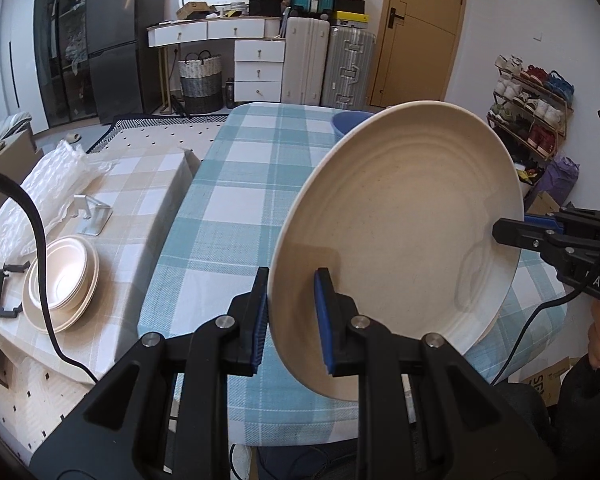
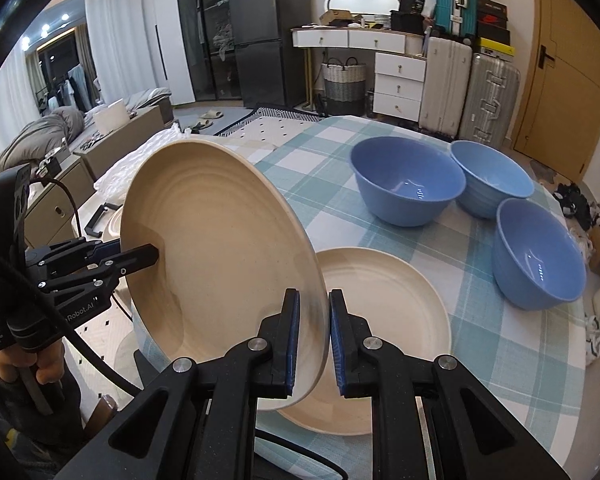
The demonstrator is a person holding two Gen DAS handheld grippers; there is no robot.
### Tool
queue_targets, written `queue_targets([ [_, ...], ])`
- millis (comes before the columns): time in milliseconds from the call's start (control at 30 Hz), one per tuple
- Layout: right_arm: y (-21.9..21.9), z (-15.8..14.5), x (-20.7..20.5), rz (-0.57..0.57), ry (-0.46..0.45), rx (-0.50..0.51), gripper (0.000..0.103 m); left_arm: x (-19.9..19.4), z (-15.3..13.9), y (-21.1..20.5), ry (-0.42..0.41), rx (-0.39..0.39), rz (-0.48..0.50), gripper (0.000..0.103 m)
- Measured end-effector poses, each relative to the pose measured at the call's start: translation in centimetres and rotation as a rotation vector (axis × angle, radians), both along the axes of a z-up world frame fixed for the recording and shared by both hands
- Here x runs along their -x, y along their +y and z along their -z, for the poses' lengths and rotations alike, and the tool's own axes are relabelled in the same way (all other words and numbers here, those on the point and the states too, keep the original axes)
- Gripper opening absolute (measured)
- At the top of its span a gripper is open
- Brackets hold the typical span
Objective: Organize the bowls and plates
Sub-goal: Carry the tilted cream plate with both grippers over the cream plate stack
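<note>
A large cream plate [image 1: 404, 216] hangs tilted on edge above the blue-checked table [image 1: 236, 208]. My left gripper [image 1: 292, 280] is shut on its near rim. My right gripper [image 1: 497, 233] is shut on the opposite rim. In the right wrist view the same plate [image 2: 220, 248] stands between my right gripper [image 2: 314, 296] and my left gripper [image 2: 156, 255]. A second cream plate [image 2: 388, 304] lies flat on the cloth just behind it. Three blue bowls [image 2: 408, 184] [image 2: 492, 178] [image 2: 540, 256] stand beyond. A stack of cream plates and bowls [image 1: 62, 280] sits on the beige-checked table [image 1: 140, 184] to the left.
On the beige table lie bubble wrap [image 1: 56, 188], a metal stand [image 1: 94, 216] and a black bracket [image 1: 4, 290]. A black cable [image 1: 40, 248] crosses the stack. Drawers, suitcases [image 1: 324, 64] and a shoe rack [image 1: 532, 100] line the far walls.
</note>
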State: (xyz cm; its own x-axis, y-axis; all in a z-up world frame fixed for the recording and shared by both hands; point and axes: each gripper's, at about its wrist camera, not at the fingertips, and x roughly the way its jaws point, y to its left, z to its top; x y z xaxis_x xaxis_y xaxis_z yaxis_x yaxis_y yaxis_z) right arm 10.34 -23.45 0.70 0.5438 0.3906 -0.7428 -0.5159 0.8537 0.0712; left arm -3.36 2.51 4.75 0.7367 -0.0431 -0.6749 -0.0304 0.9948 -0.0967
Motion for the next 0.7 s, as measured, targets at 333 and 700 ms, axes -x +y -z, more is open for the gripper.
queue_targets([
  [333, -3.2, 0.0, -0.2, 0.062, 0.008, -0.031, 0.015, -2.0, -0.9, -3.6, 0.012, -0.016, 0.054, 0.018],
  [700, -5.7, 0.3, -0.9, 0.125, 0.029, -0.060, 0.015, -4.6, -1.5, -6.3, 0.030, -0.046, 0.098, 0.018],
])
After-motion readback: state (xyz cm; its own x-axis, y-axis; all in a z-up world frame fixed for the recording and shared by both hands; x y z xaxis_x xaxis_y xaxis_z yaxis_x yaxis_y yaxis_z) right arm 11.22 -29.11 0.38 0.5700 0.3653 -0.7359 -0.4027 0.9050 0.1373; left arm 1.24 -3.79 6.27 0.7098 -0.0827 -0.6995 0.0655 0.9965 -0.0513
